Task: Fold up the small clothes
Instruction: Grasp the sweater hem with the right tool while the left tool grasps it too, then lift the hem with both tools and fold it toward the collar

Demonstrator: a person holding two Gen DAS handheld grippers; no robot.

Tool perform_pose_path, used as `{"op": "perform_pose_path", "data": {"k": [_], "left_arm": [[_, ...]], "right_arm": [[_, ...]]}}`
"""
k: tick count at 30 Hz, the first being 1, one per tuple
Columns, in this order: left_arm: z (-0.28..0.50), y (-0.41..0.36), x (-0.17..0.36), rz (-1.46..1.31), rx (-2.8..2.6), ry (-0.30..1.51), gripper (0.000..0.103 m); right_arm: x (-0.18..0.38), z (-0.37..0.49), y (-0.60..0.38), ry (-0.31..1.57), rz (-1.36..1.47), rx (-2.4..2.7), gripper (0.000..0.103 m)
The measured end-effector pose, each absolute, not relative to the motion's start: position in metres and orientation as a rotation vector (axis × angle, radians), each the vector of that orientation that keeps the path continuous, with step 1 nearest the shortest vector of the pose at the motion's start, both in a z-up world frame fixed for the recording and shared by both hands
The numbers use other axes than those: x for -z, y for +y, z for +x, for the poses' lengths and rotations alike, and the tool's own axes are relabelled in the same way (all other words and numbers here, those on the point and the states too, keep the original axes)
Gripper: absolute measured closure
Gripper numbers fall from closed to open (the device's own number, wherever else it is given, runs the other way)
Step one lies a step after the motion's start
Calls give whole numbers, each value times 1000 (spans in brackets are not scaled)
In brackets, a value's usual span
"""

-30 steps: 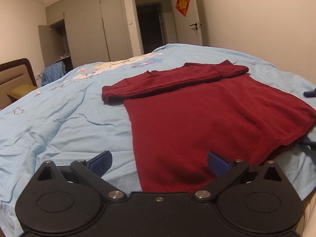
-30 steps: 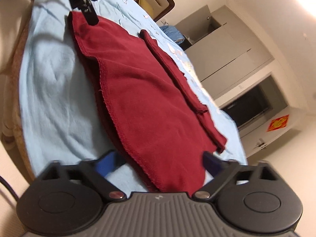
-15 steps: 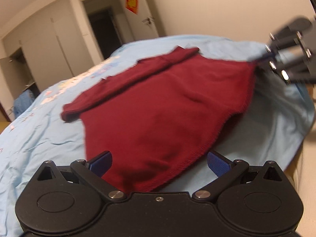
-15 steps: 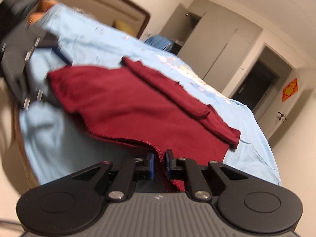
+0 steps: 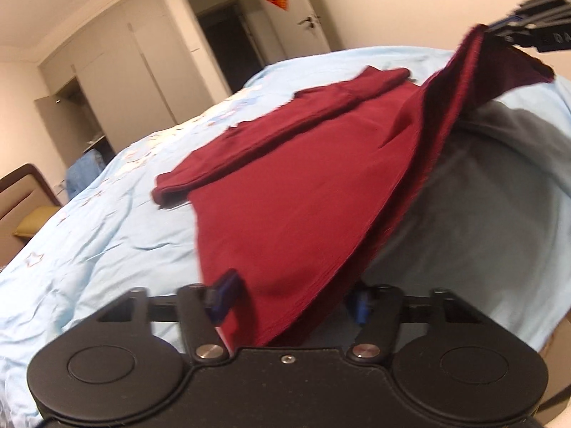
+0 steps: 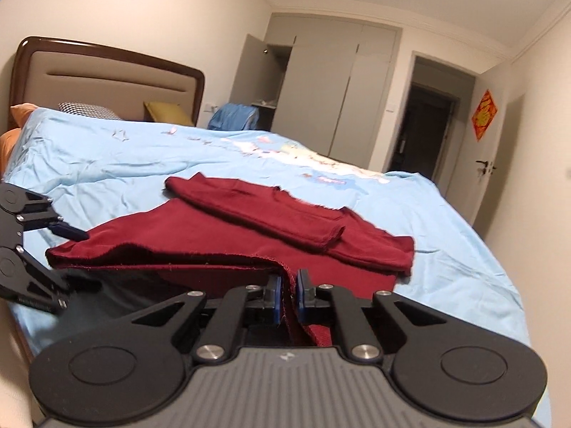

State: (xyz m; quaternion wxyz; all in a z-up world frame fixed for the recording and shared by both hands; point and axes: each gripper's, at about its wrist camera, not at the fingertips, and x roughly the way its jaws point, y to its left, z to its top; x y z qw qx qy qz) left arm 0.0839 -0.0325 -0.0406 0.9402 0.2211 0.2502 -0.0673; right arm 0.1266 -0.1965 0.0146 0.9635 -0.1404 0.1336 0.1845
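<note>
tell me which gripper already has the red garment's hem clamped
The right gripper: its jaws are shut on the red garment hem. The left gripper jaws sit apart around the cloth.

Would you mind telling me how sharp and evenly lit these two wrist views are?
Left wrist view: motion blur smears the red garment and the right gripper at the top right; a dark shadow lies on the blue bedsheet under the lifted hem. Right wrist view: sharper, with soft indoor light, no glare, and fisheye bending of the headboard.
</note>
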Motion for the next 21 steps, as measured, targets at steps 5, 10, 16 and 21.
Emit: {"op": "perform_pose_path", "data": {"k": [5, 10, 16, 21], "left_arm": [[73, -25, 33, 463, 83, 429, 77], [62, -18, 23, 462, 15, 315, 97], [53, -14, -9, 356, -50, 141, 98], [44, -12, -43, 278, -77, 30, 98]], "right_arm": [[-13, 119, -196, 240, -309, -347, 93], [-7, 105, -184, 180, -389, -287, 95], [-12, 85, -168, 1, -419, -167, 96], [-27, 72, -161, -139, -398, -91, 97]]}}
